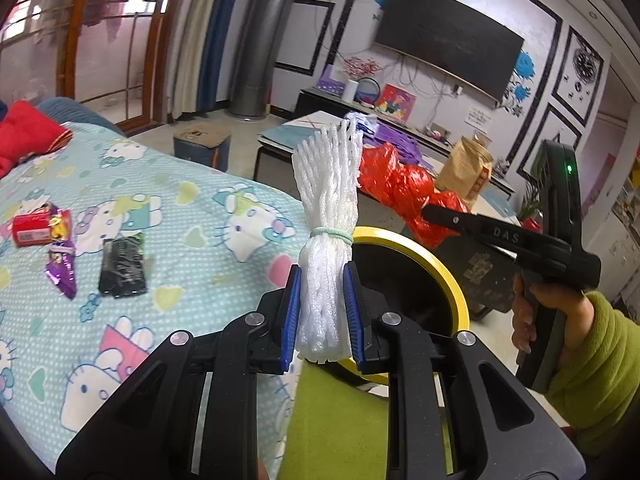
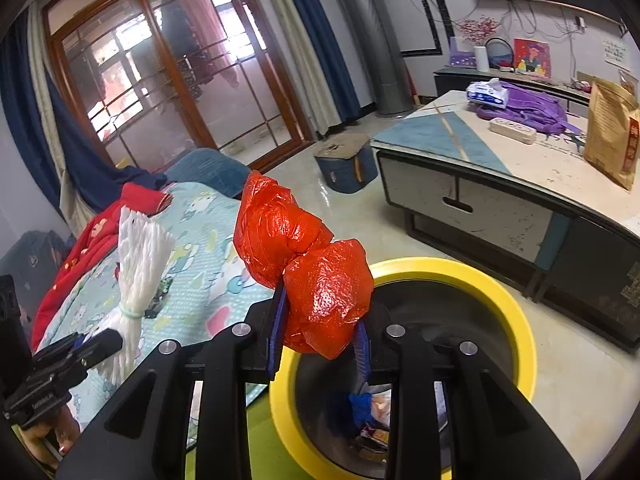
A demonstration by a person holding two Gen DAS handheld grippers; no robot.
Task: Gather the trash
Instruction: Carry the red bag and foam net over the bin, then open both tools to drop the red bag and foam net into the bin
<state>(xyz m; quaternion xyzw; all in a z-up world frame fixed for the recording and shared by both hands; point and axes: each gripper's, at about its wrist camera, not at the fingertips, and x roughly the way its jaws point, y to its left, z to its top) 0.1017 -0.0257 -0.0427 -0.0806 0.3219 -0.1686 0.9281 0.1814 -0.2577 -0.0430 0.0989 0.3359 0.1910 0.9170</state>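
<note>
My left gripper (image 1: 322, 312) is shut on a white foam net bundle (image 1: 326, 208) tied with a pale green band; the bundle stands upright between the blue pads. My right gripper (image 2: 320, 340) is shut on a crumpled red plastic bag (image 2: 304, 264), held just over the near rim of the yellow-rimmed bin (image 2: 516, 312). The bin (image 1: 448, 276) sits right behind the bundle and holds some trash at its bottom. The bundle (image 2: 136, 272) and the left gripper (image 2: 96, 340) show at the left of the right wrist view. The red bag (image 1: 404, 192) shows in the right gripper (image 1: 430, 210) beyond the bin.
On the cartoon-print bedspread (image 1: 180, 208) lie a red can (image 1: 30, 232), purple wrappers (image 1: 62, 268) and a black packet (image 1: 122, 266). A low table (image 2: 500, 184) with a purple bag and a brown paper bag (image 2: 612, 128) stands right of the bin. A blue stool (image 2: 346, 164) sits on the floor.
</note>
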